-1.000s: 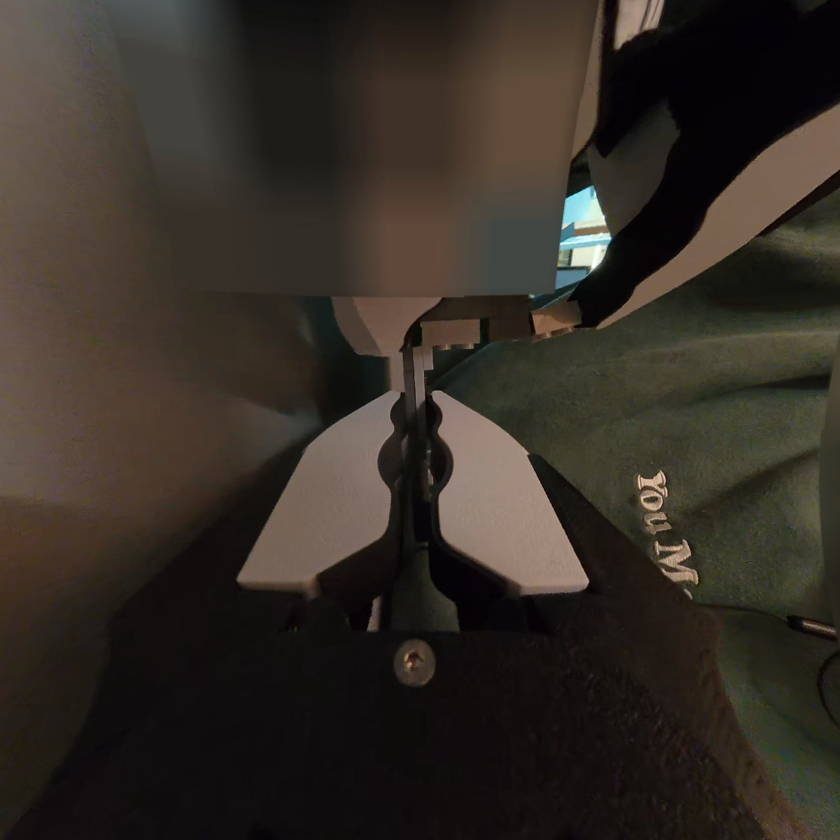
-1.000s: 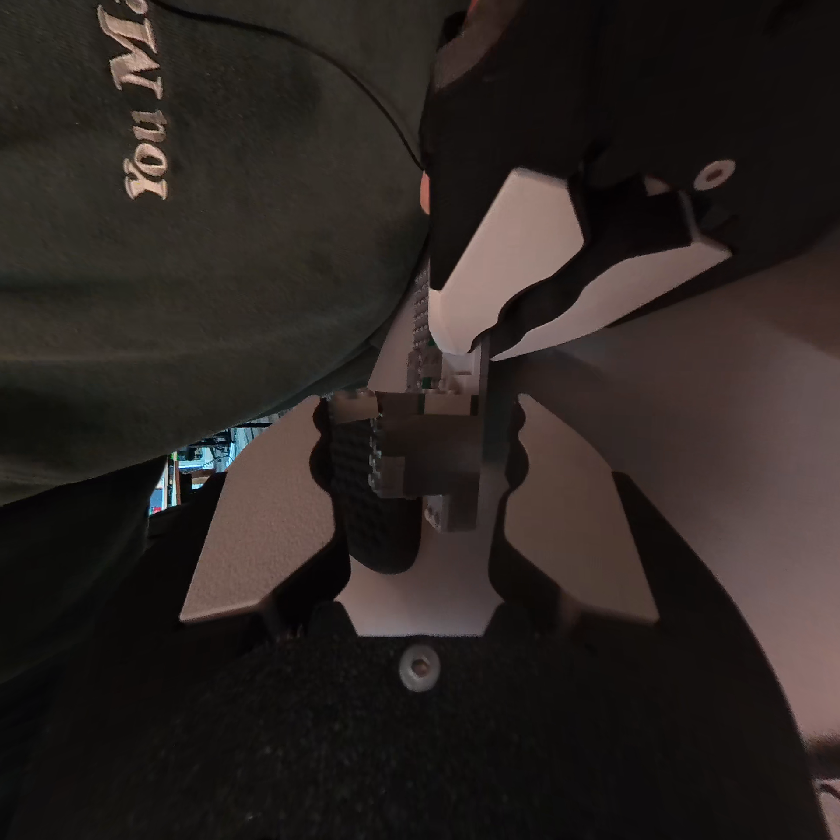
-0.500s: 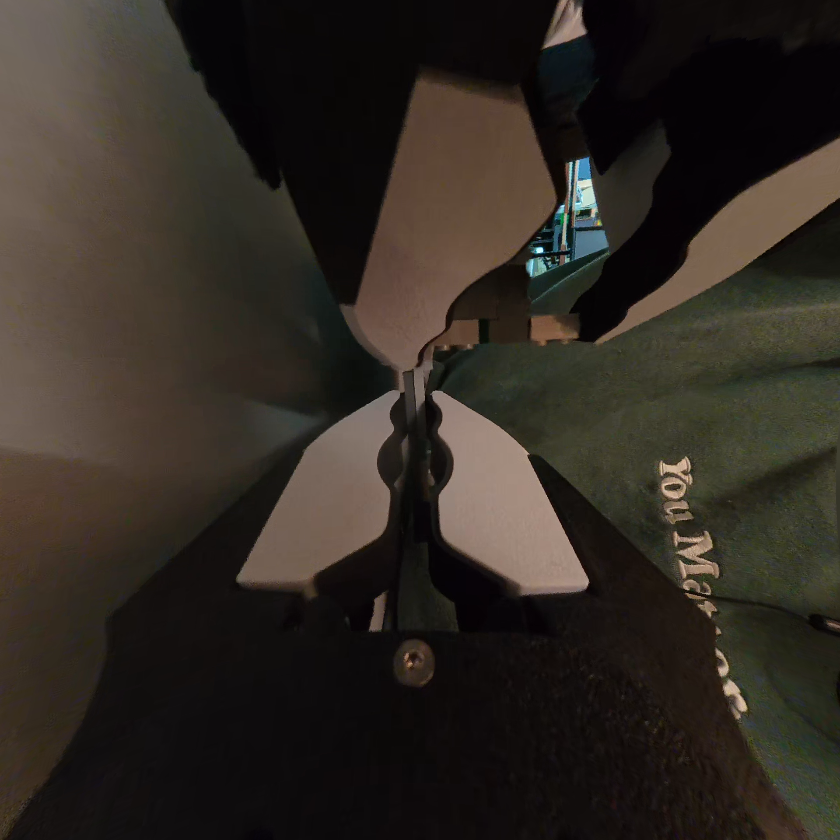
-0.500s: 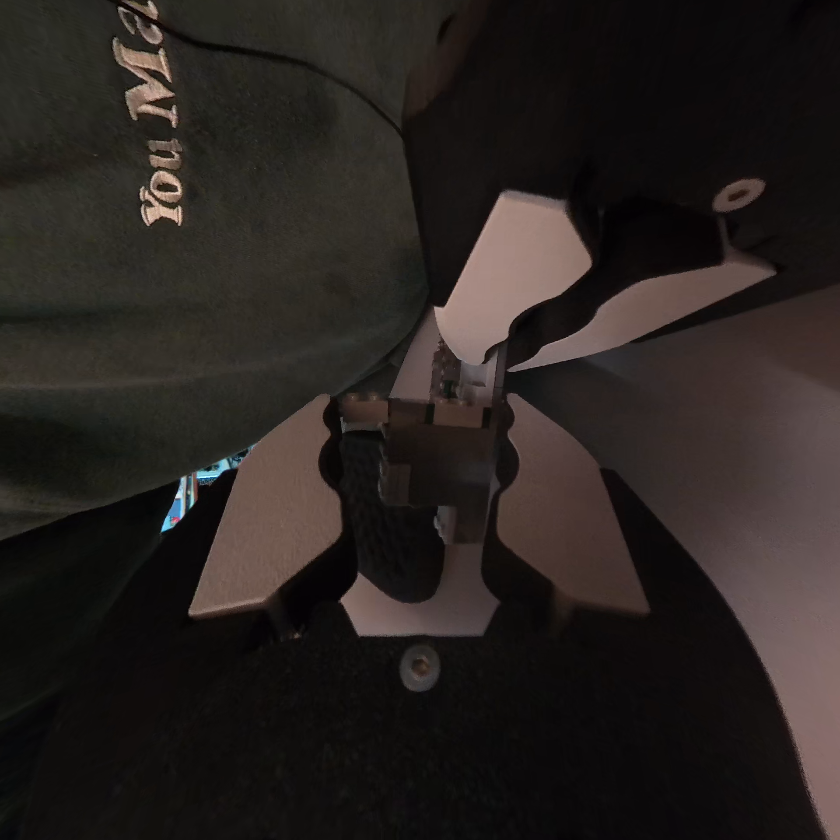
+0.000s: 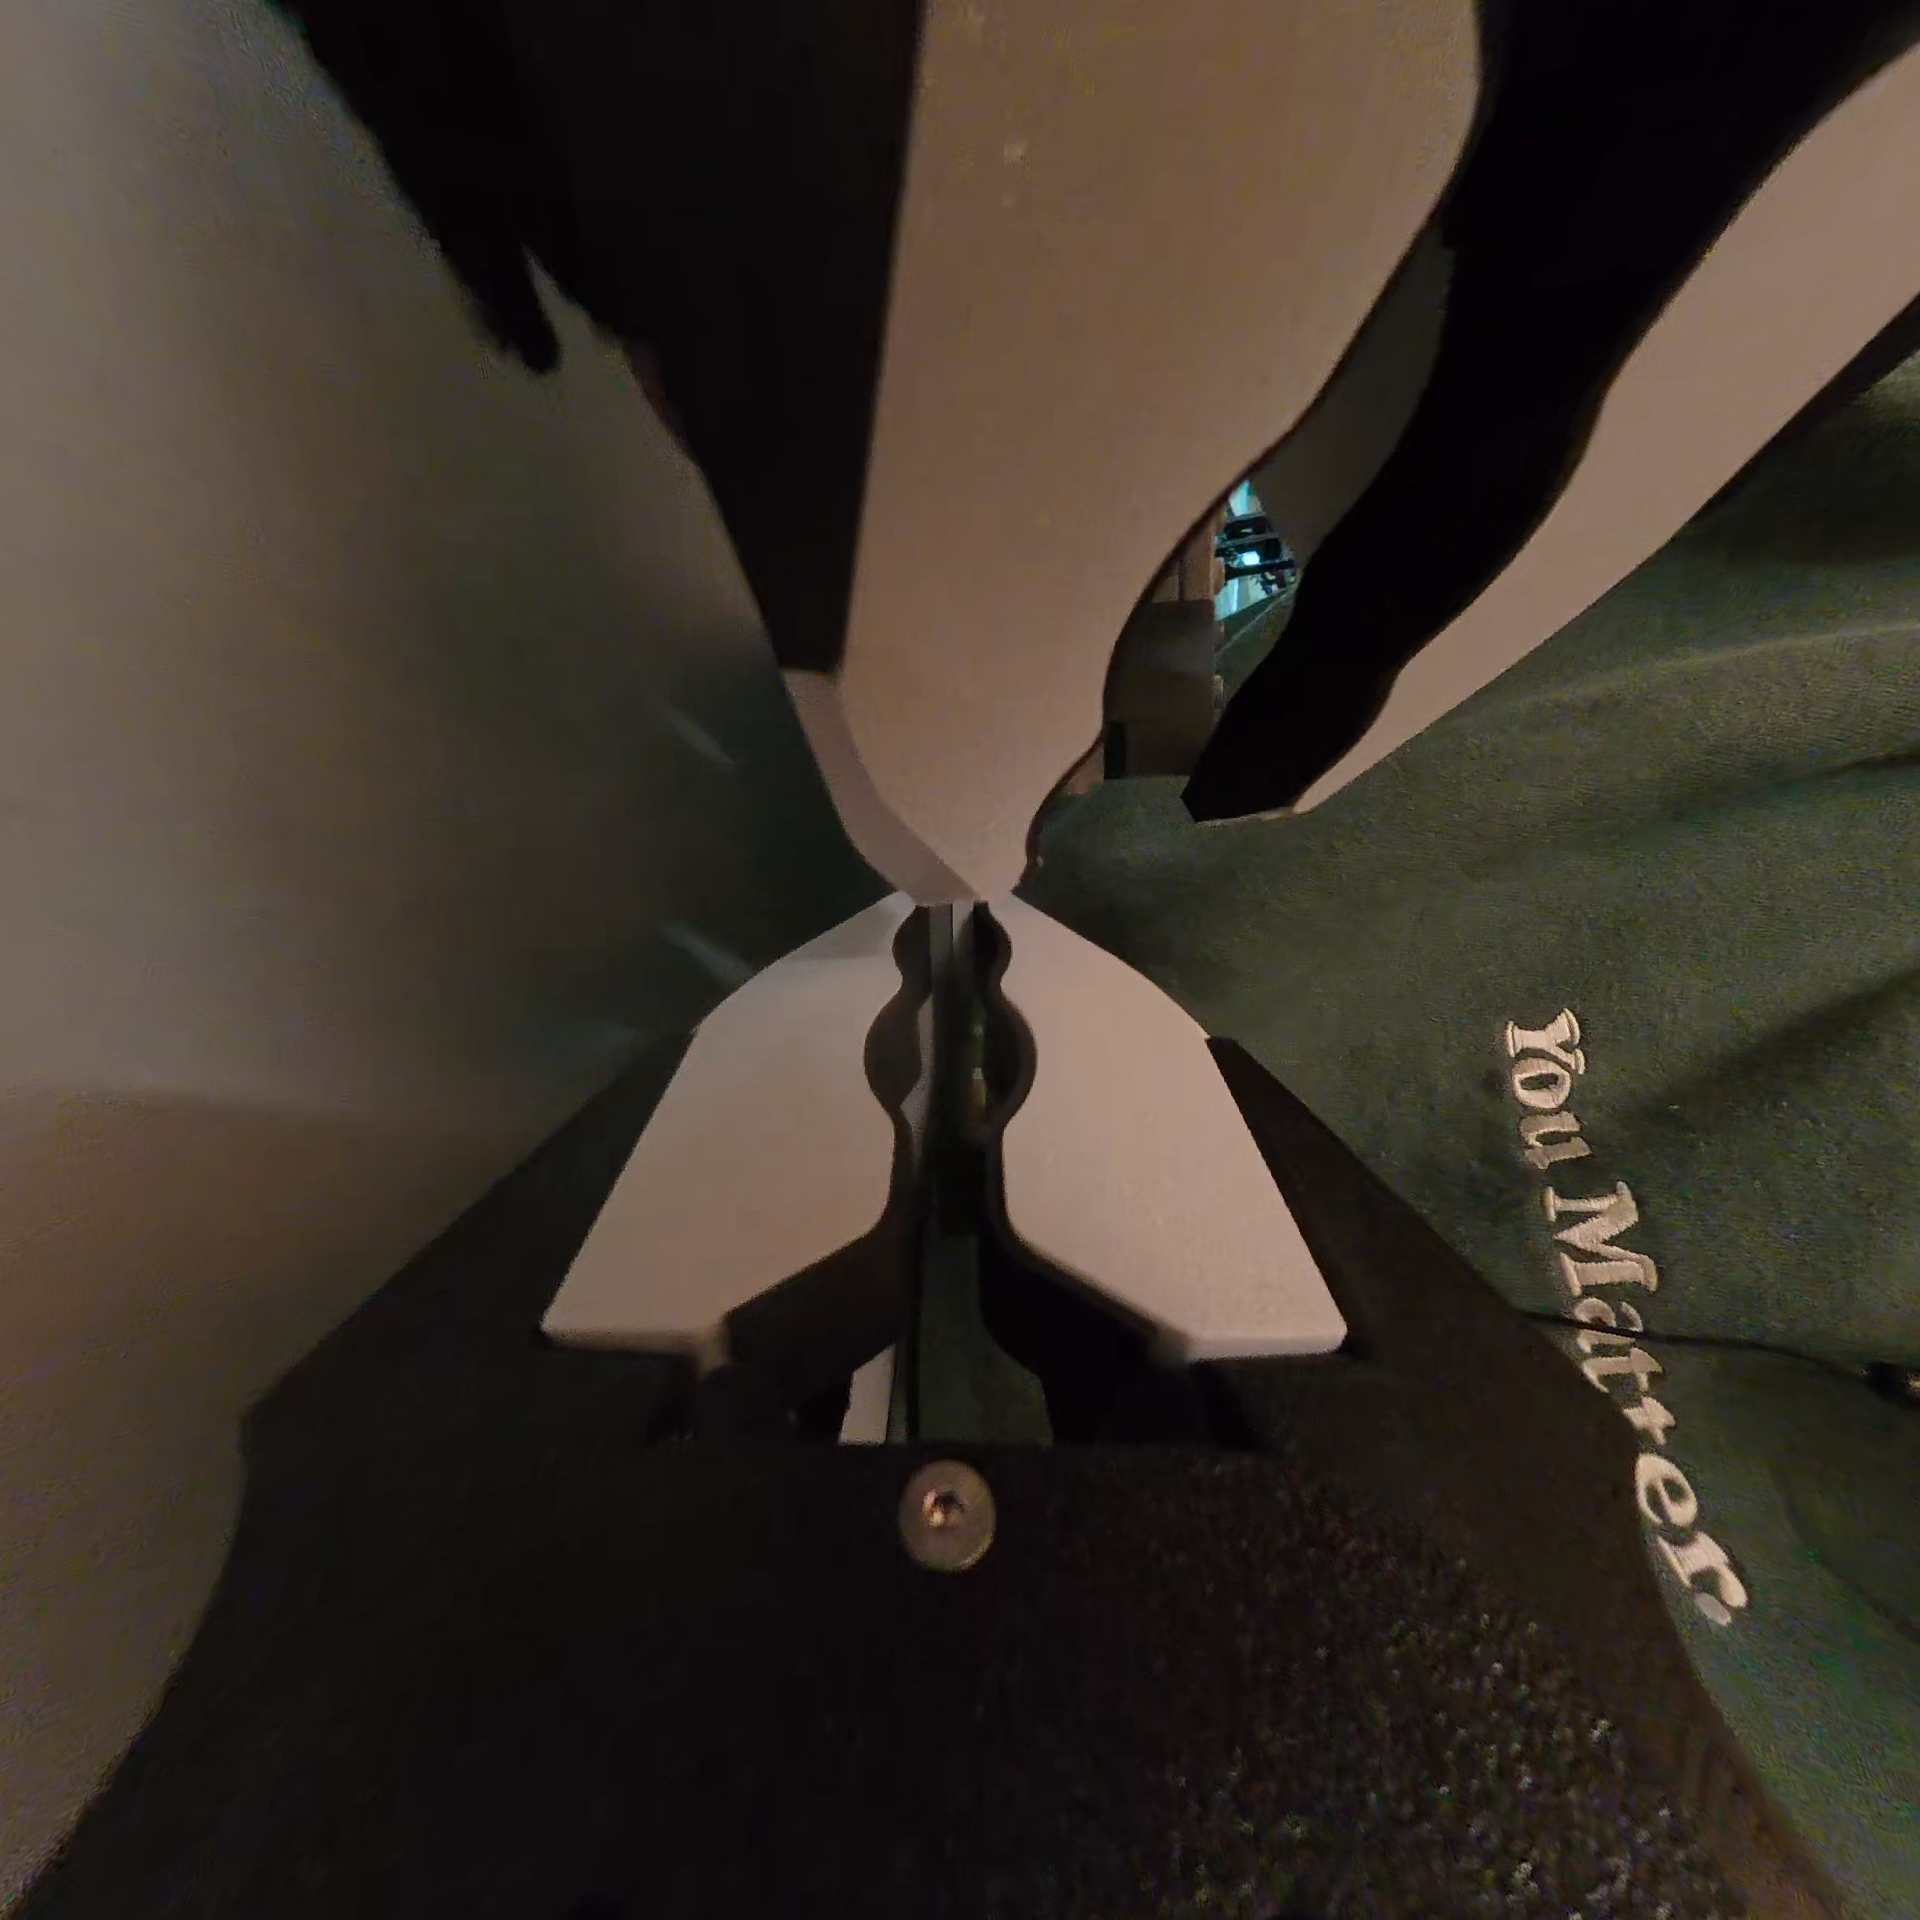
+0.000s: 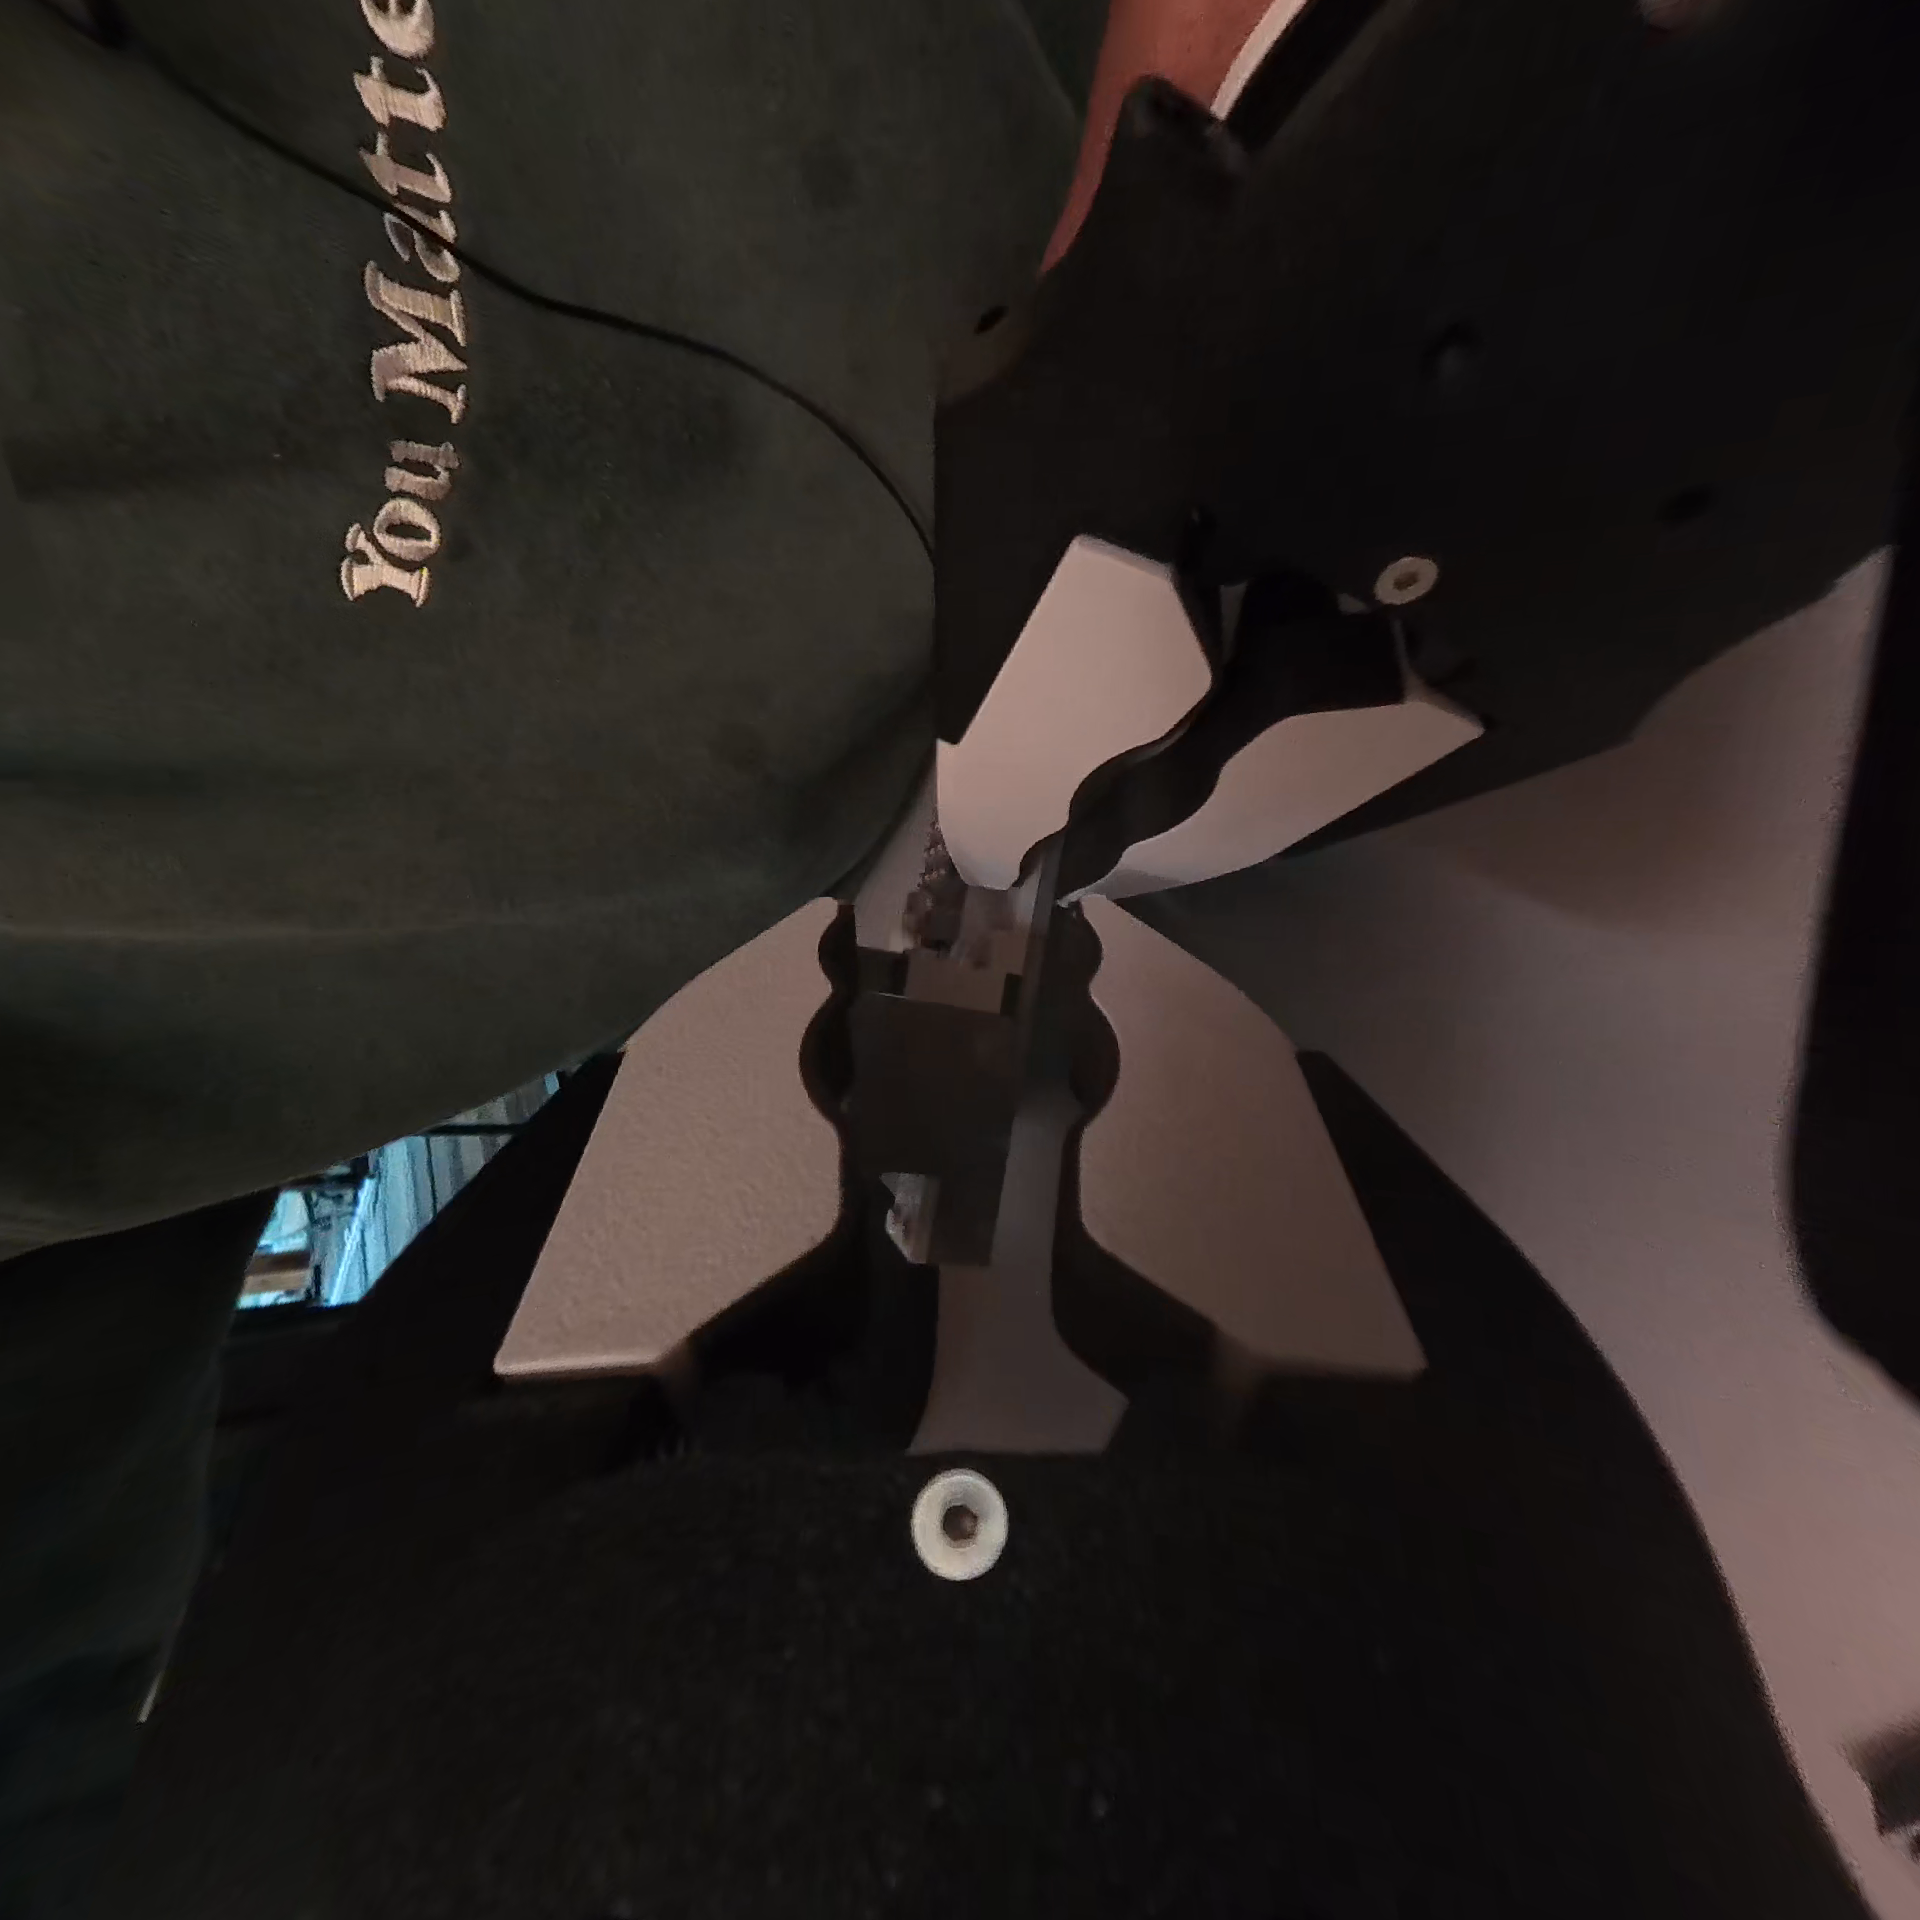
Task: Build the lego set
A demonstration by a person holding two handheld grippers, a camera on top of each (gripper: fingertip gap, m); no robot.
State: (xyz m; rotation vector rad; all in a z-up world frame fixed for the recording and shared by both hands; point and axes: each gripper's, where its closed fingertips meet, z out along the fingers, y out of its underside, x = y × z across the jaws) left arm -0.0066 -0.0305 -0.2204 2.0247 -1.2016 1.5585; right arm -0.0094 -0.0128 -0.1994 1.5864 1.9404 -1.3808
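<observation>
Grey plastic bricks form a small dark lego assembly (image 6: pixel 940 1081), held in the air close to a person's dark green sweatshirt (image 6: pixel 468 779) with pale stitched lettering on its chest. In the right wrist view, the right gripper (image 6: pixel 961 940), with pale flat fingers on a black body, is clamped around the blocky part of this assembly, one finger on each side. A thin grey plate (image 6: pixel 1023 1091) runs along the assembly's right edge, against the right-hand finger. Studded pale bricks show at the top of the assembly, between the fingertips.

Coming in from the upper right of that view, the left gripper (image 6: pixel 1049 883) pinches the far end of the same thin plate, its tips almost touching the right gripper's tips.

In the left wrist view, the left gripper (image 5: pixel 956 920) has its pale fingers nearly together, gripping the thin plate (image 5: pixel 940 997) seen edge-on as a narrow strip. The right gripper's large pale finger (image 5: pixel 1039 520) fills the upper middle, its tip meeting the left gripper's tips. A plain pale surface (image 5: pixel 260 727), out of focus, lies on the left.
</observation>
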